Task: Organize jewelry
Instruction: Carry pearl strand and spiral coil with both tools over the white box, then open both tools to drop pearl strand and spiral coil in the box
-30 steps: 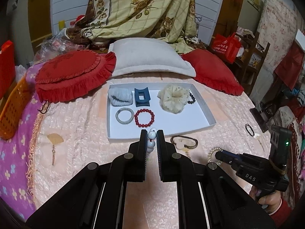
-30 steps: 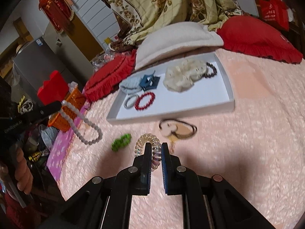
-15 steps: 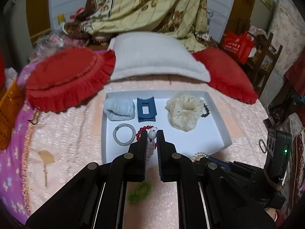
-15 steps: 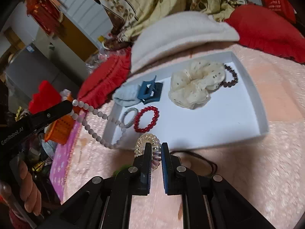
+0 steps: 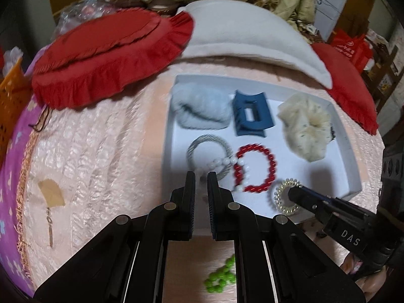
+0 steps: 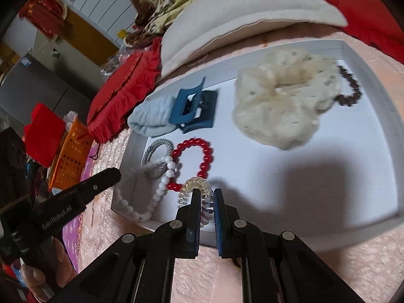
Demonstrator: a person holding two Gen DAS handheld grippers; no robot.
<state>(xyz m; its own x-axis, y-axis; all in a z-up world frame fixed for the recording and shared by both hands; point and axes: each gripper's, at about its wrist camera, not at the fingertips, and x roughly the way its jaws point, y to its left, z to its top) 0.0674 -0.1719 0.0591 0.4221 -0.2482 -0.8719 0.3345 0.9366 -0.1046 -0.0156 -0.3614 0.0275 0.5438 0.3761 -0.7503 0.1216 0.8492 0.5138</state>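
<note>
A white tray (image 5: pixel 351 161) (image 6: pixel 373 116) on the pink bedspread holds a blue fluffy scrunchie (image 5: pixel 202 108), a blue claw clip (image 5: pixel 251 113), a cream scrunchie (image 5: pixel 306 126), a grey ring (image 5: pixel 202 149), a red bead bracelet (image 5: pixel 267 166) and dark beads (image 6: pixel 351 91). My left gripper (image 5: pixel 201 176) is shut on a white bead bracelet (image 6: pixel 161 189) that drapes over the tray's front left corner. My right gripper (image 6: pixel 207 194) is shut on a clear spiral hair tie (image 6: pixel 197 186), low over the tray's front edge.
A green bead bracelet (image 5: pixel 222 275) lies on the bedspread in front of the tray. Red frilled cushions (image 5: pixel 106 53) and a white pillow (image 5: pixel 252 35) lie behind it. An orange basket (image 6: pixel 68 154) stands at the left.
Both grippers have moved forward and down over the tray's front. The white beads now drape onto the tray's corner, and the spiral tie has come over the tray floor.
</note>
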